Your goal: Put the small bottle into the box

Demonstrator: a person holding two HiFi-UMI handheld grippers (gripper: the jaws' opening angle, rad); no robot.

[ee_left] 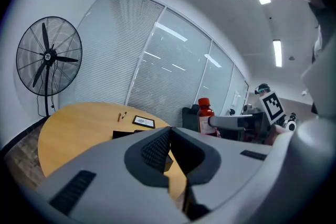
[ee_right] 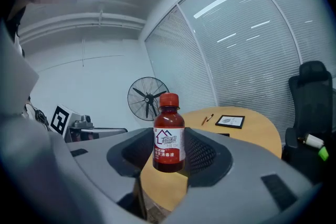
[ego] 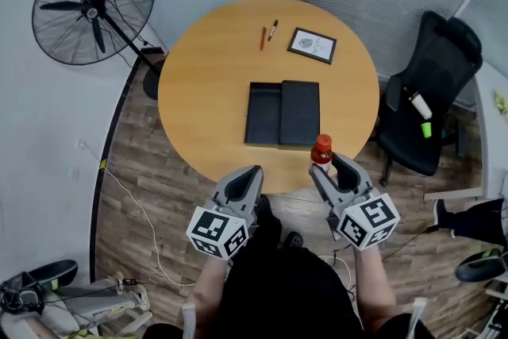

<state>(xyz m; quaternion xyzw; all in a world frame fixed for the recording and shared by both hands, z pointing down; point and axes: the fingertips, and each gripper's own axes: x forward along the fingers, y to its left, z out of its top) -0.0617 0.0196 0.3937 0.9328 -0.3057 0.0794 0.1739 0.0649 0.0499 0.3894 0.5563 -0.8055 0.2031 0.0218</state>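
Bright, even light from ceiling strip lights (ee_left: 277, 53); both gripper views bend strongly and darken toward the corners.

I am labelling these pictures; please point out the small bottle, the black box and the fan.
small bottle (ee_right: 168, 144): right gripper view, on its label.
black box (ego: 263, 113): head view, on its left half.
fan (ego: 94, 10): head view, on its hub.

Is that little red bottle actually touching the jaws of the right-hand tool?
Touching. The right gripper view shows the small bottle pinched between the jaws of the right gripper, with a jaw pressed against each of its sides.
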